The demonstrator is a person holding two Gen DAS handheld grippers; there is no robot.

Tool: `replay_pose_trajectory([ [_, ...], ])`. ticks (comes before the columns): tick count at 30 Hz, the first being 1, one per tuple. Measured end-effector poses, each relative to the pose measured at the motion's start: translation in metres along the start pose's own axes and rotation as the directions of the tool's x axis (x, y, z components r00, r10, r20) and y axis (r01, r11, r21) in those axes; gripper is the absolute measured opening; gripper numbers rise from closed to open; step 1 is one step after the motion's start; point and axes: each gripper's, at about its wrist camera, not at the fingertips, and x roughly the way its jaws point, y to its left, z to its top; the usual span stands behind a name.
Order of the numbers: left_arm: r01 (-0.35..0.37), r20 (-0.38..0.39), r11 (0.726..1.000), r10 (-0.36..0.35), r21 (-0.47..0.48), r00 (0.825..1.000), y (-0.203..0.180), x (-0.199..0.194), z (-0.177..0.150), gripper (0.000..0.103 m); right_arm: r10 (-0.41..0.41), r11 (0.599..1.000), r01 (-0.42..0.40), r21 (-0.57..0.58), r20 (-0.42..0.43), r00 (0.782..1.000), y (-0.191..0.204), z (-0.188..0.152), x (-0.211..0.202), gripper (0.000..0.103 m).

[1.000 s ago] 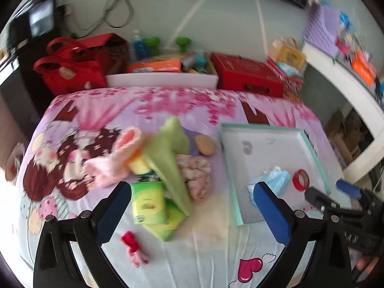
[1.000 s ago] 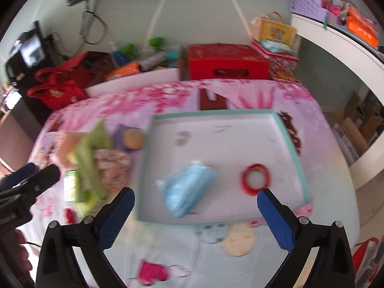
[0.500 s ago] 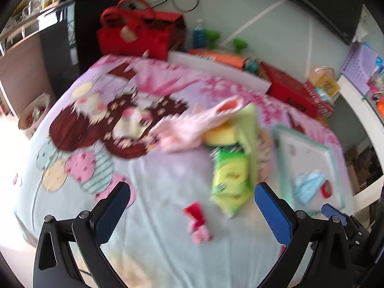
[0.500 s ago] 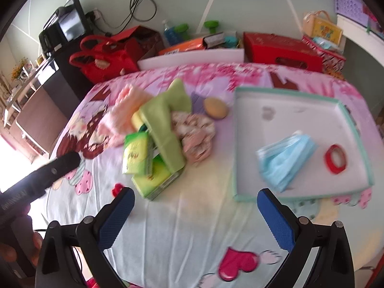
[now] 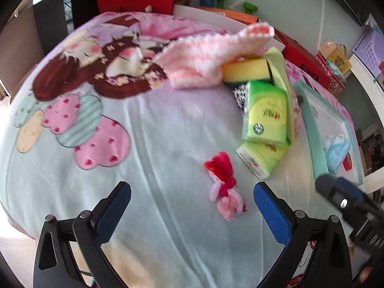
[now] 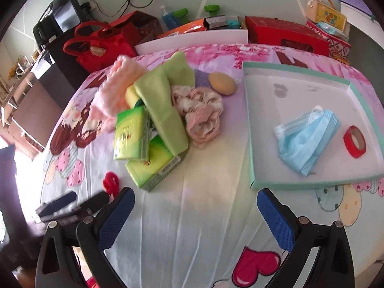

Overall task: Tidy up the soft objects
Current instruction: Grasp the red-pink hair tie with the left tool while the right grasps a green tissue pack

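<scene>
A pile of soft things lies on the patterned bedsheet: a pink fluffy sock (image 5: 211, 48) (image 6: 112, 91), a yellow sponge (image 5: 244, 70), a green cloth (image 6: 163, 105), two green tissue packs (image 5: 265, 112) (image 6: 130, 134), a beige scrunchie (image 6: 201, 112) and a tan puff (image 6: 222, 84). A red and pink pipe-cleaner toy (image 5: 224, 184) (image 6: 111, 182) lies just ahead of my open, empty left gripper (image 5: 192, 212). A teal-rimmed white tray (image 6: 297, 72) (image 5: 316, 139) holds a blue face mask (image 6: 307, 139) and a red tape ring (image 6: 354, 141). My right gripper (image 6: 195, 216) is open and empty, near the tray's front left corner.
Red handbags (image 6: 100, 45), a red box (image 6: 285, 32), bottles and an orange package stand behind the bed against the wall. A dark cabinet (image 6: 36, 96) stands at the left. The bed's edge falls away at the left and near side.
My left gripper has swung left and down toward the red and pink toy. My right gripper has pulled back and turned left, so the pile and tray both show.
</scene>
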Motion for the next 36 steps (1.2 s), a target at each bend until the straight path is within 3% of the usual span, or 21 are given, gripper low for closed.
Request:
replay_pose_trajectory([
  [9, 0.035, -0.033, 0.998, -0.033, 0.046, 0.999, -0.020, 0.015, -0.007, 0.071, 0.011, 0.999, -0.010, -0.049, 0.024, 1.000, 0.013, 0.015, 0.004, 0.103],
  [17, 0.049, -0.027, 0.997, -0.048, 0.063, 0.999, -0.022, 0.016, -0.001, 0.024, 0.035, 0.994, -0.033, -0.103, 0.023, 0.999, 0.035, 0.024, 0.014, 0.102],
  [22, 0.074, -0.011, 0.996, -0.074, 0.043, 0.997, -0.009, 0.013, 0.008, 0.022, 0.041, 0.990, -0.038, -0.132, 0.020, 0.999, 0.046, 0.030, 0.020, 0.101],
  [29, -0.046, 0.057, 0.999, 0.045, 0.024, 0.997, 0.017, 0.002, 0.018, 0.022, 0.030, 0.984, -0.029, -0.175, 0.004, 1.000, 0.065, 0.036, 0.036, 0.096],
  [36, -0.049, 0.071, 0.999, 0.050, -0.016, 0.996, 0.041, 0.000, 0.024, 0.022, -0.008, 0.973, 0.006, -0.232, -0.007, 1.000, 0.087, 0.038, 0.051, 0.080],
])
